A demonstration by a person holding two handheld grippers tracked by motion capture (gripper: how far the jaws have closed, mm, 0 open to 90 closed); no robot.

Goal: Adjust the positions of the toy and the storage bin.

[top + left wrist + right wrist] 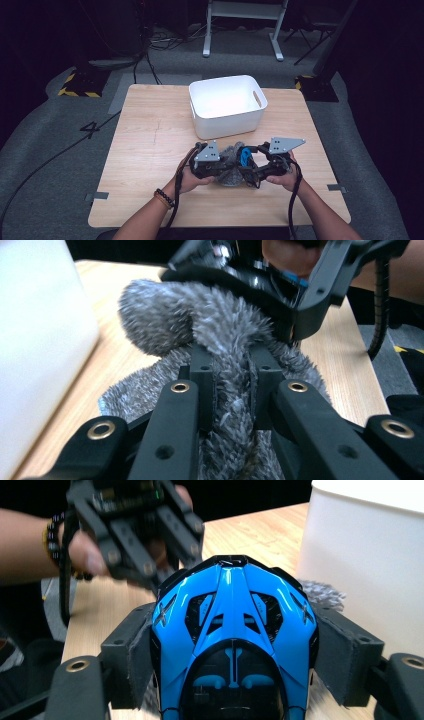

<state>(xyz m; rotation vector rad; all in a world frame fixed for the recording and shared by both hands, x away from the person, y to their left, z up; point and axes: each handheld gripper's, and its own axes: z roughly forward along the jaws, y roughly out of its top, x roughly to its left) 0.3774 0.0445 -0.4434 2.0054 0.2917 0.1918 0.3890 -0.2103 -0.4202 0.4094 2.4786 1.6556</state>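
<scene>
Cloth [220, 340] pinched between left fingers [202, 385]; car [232, 635] between right fingers [135, 655].

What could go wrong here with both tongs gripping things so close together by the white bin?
1. The left tongs pinch only a fold of the fuzzy grey cloth, so it might slip free.
2. The blue toy car in the right tongs sits against the cloth and could snag it.
3. The white bin stands near; either load might knock it.

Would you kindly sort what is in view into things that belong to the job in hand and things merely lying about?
In hand:
- grey fluffy cloth, pinched in the left gripper
- blue toy car, clamped in the right gripper
- white bin, probably their destination

Lying about:
- white stand legs on the floor
- floor cables
</scene>
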